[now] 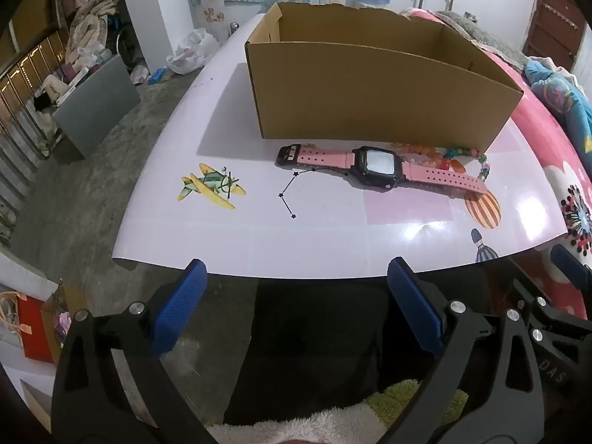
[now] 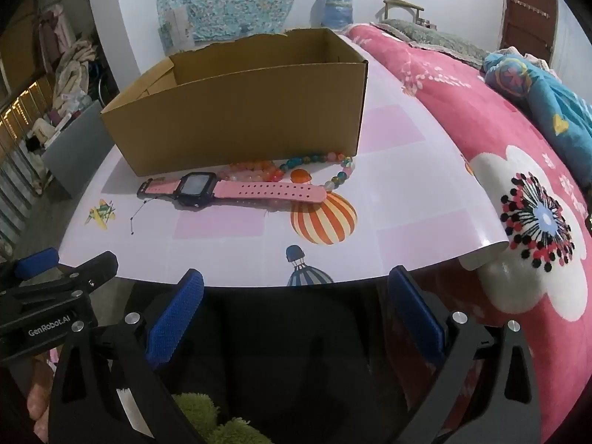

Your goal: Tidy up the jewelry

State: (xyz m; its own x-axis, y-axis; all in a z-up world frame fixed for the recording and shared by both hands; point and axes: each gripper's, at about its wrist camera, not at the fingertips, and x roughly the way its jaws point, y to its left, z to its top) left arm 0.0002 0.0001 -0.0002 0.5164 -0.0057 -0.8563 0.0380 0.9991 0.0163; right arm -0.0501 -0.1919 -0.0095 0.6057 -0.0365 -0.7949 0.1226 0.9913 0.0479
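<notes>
A pink-strapped watch (image 1: 373, 166) with a black face lies flat on the white table, just in front of an open cardboard box (image 1: 370, 92). It also shows in the right wrist view (image 2: 229, 188), with the box (image 2: 240, 118) behind it. A colourful bead necklace (image 1: 451, 157) lies behind the watch strap against the box; it also shows in the right wrist view (image 2: 314, 166). My left gripper (image 1: 296, 277) is open and empty, held off the table's near edge. My right gripper (image 2: 296, 285) is open and empty, also short of the near edge.
The table (image 1: 333, 233) carries printed plane, balloon and star pictures. A pink flowered blanket (image 2: 518, 185) on a bed lies right of the table. The floor (image 1: 92, 170) drops away to the left, with a grey board and clutter there.
</notes>
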